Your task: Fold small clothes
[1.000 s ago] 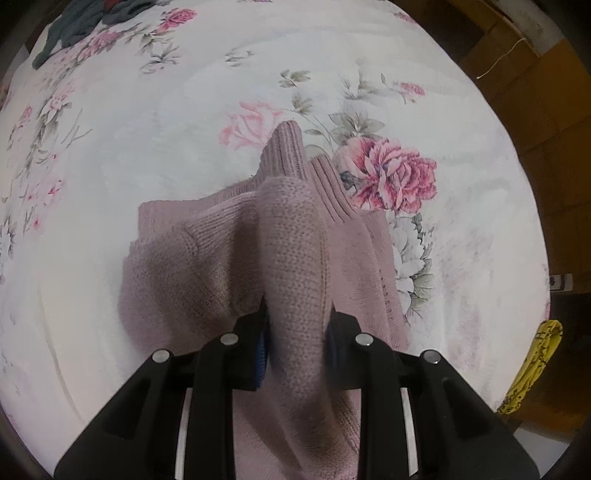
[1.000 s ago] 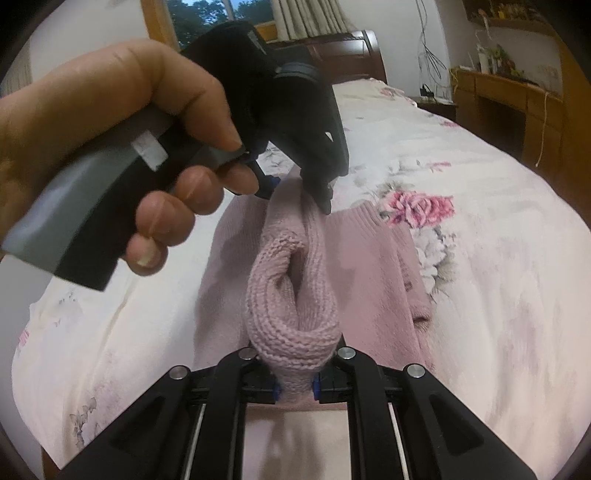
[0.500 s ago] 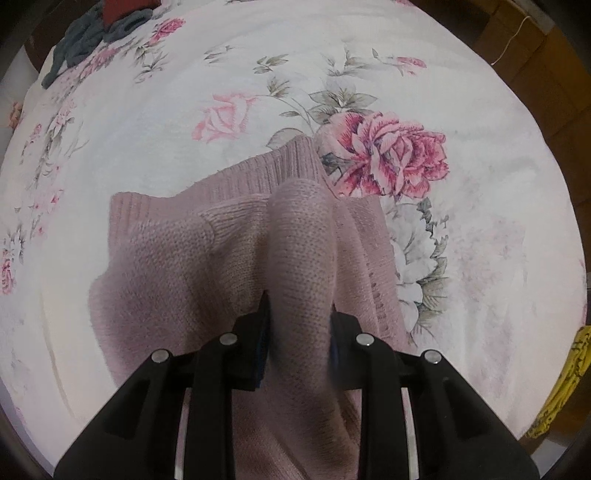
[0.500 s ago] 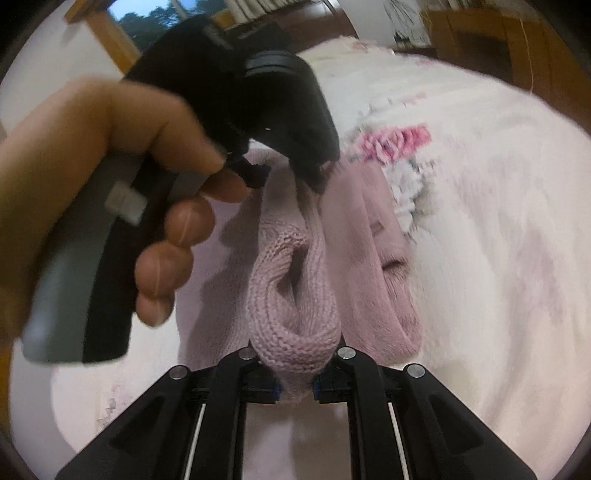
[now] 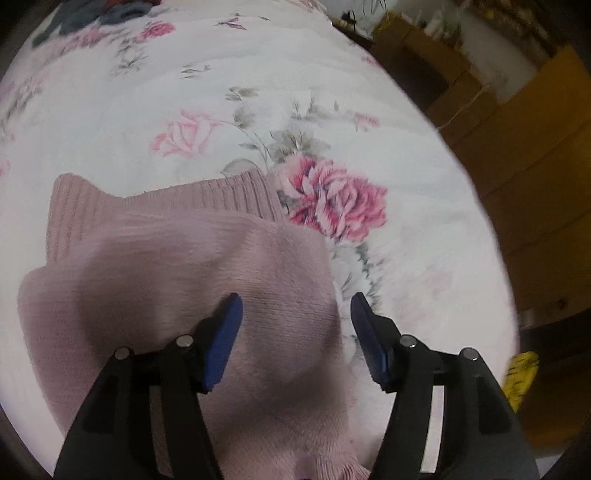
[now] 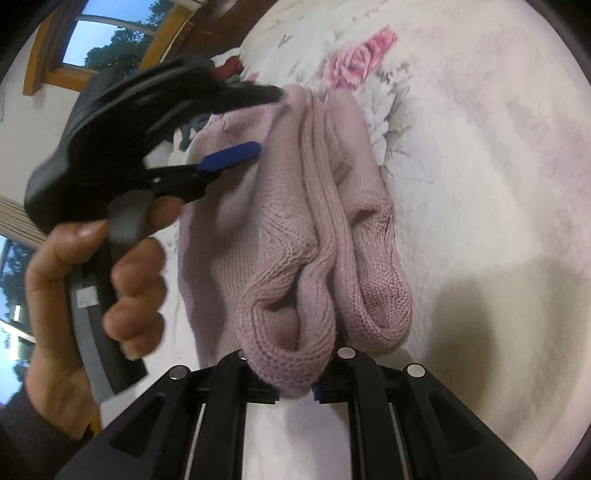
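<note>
A small dusty-pink knitted sweater (image 5: 177,280) lies folded over on a white floral bedspread (image 5: 258,92). My left gripper (image 5: 295,306) hovers just above it, open, its blue pads apart with nothing between them. In the right wrist view the left gripper (image 6: 258,122) shows from the side, held by a hand (image 6: 92,288), beside the sweater's far edge. My right gripper (image 6: 295,387) is shut on a bunched fold of the sweater (image 6: 291,314) at its near end. The right gripper's pads are mostly hidden by the knit.
A large red rose print (image 5: 332,199) lies right of the sweater. Dark clothes (image 5: 96,14) sit at the far end of the bed. Wooden furniture (image 5: 535,166) stands beyond the bed's right edge, with a yellow item (image 5: 521,373) near it. A window (image 6: 99,40) is behind.
My left gripper has opened and let go of the sweater fold, which now lies flat over the lower layer. The right gripper has kept its hold and tilted.
</note>
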